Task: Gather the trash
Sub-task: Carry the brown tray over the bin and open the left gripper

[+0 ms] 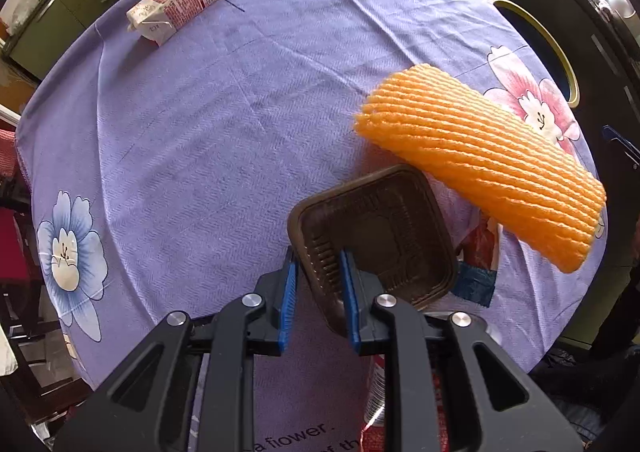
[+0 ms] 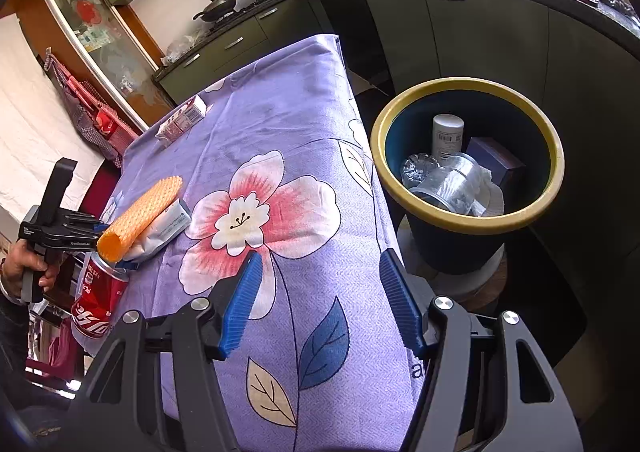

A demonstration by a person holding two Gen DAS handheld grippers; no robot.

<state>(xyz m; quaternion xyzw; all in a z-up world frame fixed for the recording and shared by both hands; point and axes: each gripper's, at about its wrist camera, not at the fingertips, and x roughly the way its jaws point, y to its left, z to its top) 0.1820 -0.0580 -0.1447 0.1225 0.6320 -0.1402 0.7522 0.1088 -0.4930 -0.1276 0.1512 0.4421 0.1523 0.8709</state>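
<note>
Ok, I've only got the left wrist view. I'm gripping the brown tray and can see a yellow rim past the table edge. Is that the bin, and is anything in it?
Observer: Yes, that's the bin, standing beside the table. It already holds a white bottle, clear cups and a dark box.
Operator: What's the right gripper doing?
Observer: The right gripper is open and empty, above the tablecloth near the bin.
Operator: Is anything hidden behind the orange foam net?
Observer: A white wipes packet lies right against the orange foam net on the bin side.
</note>
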